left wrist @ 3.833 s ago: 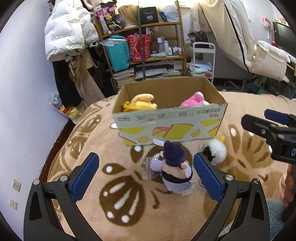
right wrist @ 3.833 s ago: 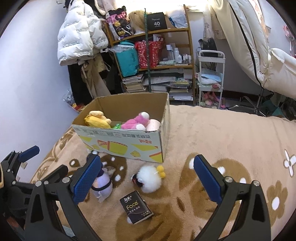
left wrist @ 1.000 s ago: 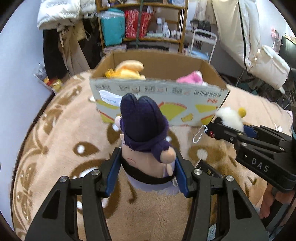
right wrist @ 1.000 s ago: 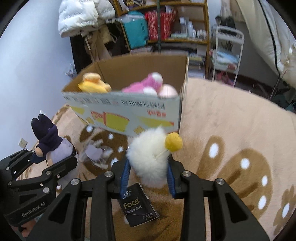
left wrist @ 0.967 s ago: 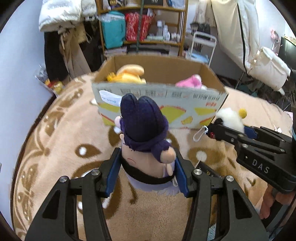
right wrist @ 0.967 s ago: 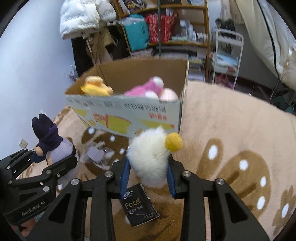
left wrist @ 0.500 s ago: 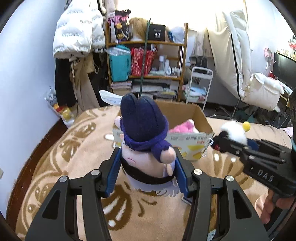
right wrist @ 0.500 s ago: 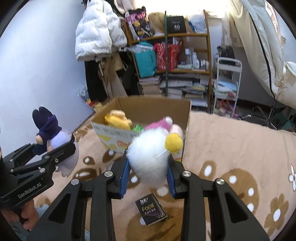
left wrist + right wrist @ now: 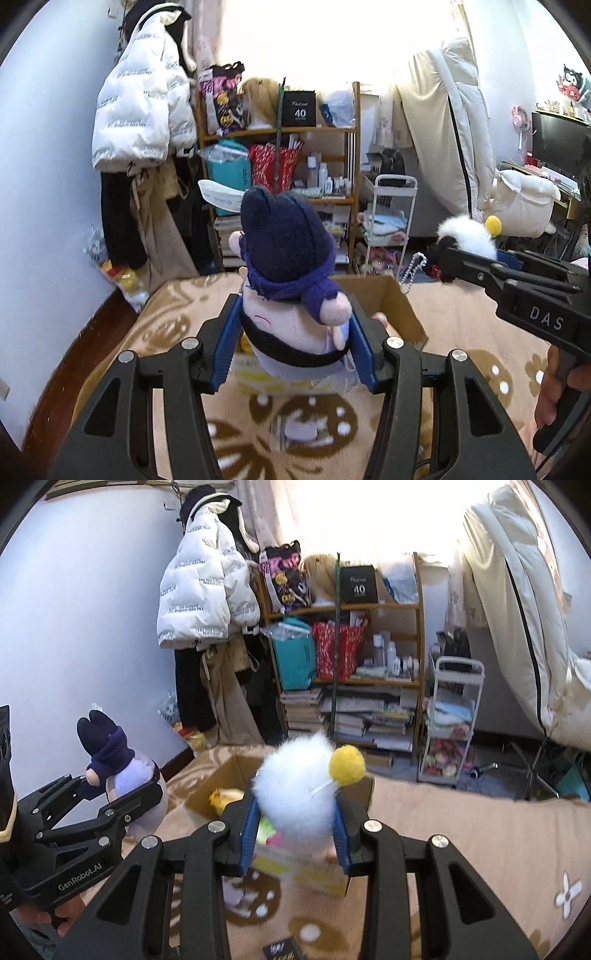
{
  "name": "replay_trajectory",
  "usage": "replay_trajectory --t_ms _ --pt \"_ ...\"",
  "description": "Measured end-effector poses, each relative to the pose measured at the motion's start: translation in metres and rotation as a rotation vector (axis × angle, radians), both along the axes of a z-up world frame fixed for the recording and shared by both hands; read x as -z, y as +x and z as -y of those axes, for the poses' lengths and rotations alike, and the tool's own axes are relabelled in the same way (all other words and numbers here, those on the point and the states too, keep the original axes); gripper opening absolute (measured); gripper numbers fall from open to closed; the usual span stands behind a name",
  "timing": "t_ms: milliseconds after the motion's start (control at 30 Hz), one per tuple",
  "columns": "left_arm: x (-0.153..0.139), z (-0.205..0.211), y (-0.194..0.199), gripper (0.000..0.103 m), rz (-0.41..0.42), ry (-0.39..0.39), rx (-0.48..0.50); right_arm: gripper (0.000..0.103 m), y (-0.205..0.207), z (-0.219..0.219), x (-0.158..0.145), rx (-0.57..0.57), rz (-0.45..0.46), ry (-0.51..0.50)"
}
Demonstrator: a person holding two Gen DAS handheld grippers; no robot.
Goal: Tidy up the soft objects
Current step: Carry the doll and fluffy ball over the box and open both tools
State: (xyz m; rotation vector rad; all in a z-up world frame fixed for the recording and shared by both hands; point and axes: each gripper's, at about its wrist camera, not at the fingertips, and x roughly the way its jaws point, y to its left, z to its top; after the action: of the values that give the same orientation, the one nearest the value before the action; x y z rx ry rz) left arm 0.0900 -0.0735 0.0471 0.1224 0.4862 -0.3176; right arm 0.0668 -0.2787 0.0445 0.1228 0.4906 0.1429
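My left gripper point(image 9: 293, 345) is shut on a plush doll with a dark blue hood point(image 9: 288, 258) and holds it high above the open cardboard box point(image 9: 400, 302). The doll also shows in the right wrist view point(image 9: 114, 760). My right gripper point(image 9: 295, 825) is shut on a white fluffy plush with a yellow pompom point(image 9: 299, 786), raised over the cardboard box point(image 9: 218, 782). That plush also shows at the right of the left wrist view point(image 9: 465, 232). A yellow plush point(image 9: 225, 797) lies inside the box; most of the inside is hidden.
The box stands on a beige and brown patterned blanket point(image 9: 461, 842). A black tissue pack point(image 9: 284, 950) lies on the blanket near me. Beyond are a wooden shelf point(image 9: 295, 155), a white cart point(image 9: 452, 716), hanging coats point(image 9: 144, 118) and a blue wall at left.
Both grippers closed on their plush toys on the blanket and lifted them. Over the last second both have risen well above the box.
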Motion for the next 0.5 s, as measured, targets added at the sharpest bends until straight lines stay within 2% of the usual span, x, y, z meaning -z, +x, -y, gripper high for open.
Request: replay_trajectory --t_ms 267,500 --pt "0.003 0.016 0.04 0.054 0.014 0.008 0.011 0.037 0.033 0.005 -0.004 -0.008 0.027 0.045" --pt "0.026 0.024 0.067 0.054 -0.044 0.01 0.013 0.037 0.055 0.002 0.021 -0.019 -0.023 0.058"
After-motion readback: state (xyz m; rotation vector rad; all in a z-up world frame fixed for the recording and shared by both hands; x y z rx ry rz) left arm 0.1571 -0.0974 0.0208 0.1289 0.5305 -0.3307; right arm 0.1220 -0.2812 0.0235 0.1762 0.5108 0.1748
